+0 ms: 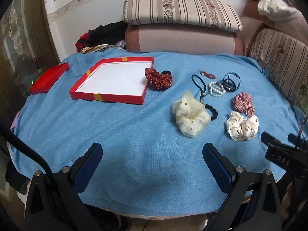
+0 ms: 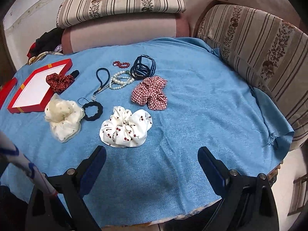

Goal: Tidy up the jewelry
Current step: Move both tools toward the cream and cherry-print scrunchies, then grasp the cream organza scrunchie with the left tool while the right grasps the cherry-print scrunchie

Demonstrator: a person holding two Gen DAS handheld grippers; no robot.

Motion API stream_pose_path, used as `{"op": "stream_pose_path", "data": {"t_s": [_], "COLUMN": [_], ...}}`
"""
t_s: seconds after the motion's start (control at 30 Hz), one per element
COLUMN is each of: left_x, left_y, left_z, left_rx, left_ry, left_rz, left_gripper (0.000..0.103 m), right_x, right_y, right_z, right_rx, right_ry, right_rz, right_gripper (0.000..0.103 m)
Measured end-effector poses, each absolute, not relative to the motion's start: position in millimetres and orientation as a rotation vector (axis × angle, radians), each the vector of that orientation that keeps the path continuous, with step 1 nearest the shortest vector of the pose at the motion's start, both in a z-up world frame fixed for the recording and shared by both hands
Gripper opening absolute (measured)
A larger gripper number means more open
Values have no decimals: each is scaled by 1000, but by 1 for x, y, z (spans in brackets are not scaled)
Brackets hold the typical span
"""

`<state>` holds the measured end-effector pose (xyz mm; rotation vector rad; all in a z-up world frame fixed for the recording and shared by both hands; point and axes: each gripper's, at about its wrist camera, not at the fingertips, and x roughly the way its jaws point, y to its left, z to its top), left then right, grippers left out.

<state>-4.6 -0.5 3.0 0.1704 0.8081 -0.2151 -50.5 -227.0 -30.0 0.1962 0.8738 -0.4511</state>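
An open red box (image 1: 113,79) (image 2: 36,90) with a white floor lies on the blue cloth, nothing inside it. A dark red dotted scrunchie (image 1: 158,79) (image 2: 59,80) rests against its right edge. To the right lie a cream organza scrunchie (image 1: 189,113) (image 2: 63,116), a white cherry-print scrunchie (image 1: 241,126) (image 2: 126,128), a red check scrunchie (image 1: 243,102) (image 2: 150,93), a pearl bracelet (image 1: 216,89) (image 2: 120,80), a red bead bracelet (image 1: 207,74) (image 2: 121,64), navy hair bands (image 1: 230,81) (image 2: 142,68) and a black hair tie (image 2: 92,111). My left gripper (image 1: 152,154) and right gripper (image 2: 152,156) both hover open over the near cloth, holding nothing.
The red box lid (image 1: 48,79) lies left of the box. Striped cushions (image 1: 181,11) and a sofa back (image 2: 256,44) border the far and right sides. Dark clothes (image 1: 104,35) are heaped at the back left. The right gripper's body (image 1: 283,154) shows at the left view's right edge.
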Motion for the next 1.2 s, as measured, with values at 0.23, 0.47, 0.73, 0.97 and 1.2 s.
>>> {"op": "stream_pose_path", "data": {"t_s": [0.23, 0.47, 0.73, 0.97, 1.2], "left_x": [-6, -3, 4, 28, 60], "left_y": [0, 1, -2, 6, 18], "left_z": [6, 5, 0, -5, -5], "left_rx": [185, 200, 205, 172, 128], "left_ry": [813, 820, 841, 886, 904], "left_rz": [-230, -236, -257, -286, -336], "left_gripper": [103, 103, 103, 96, 84], "right_x": [-52, -51, -47, -43, -36], "right_y": [-224, -225, -226, -237, -248], "right_z": [-22, -22, -22, -27, -37], "right_rx": [173, 172, 156, 189, 246], "right_ry": [854, 861, 862, 877, 898], "right_rz": [-455, -459, -450, -431, -363], "right_gripper": [98, 98, 95, 86, 79]}}
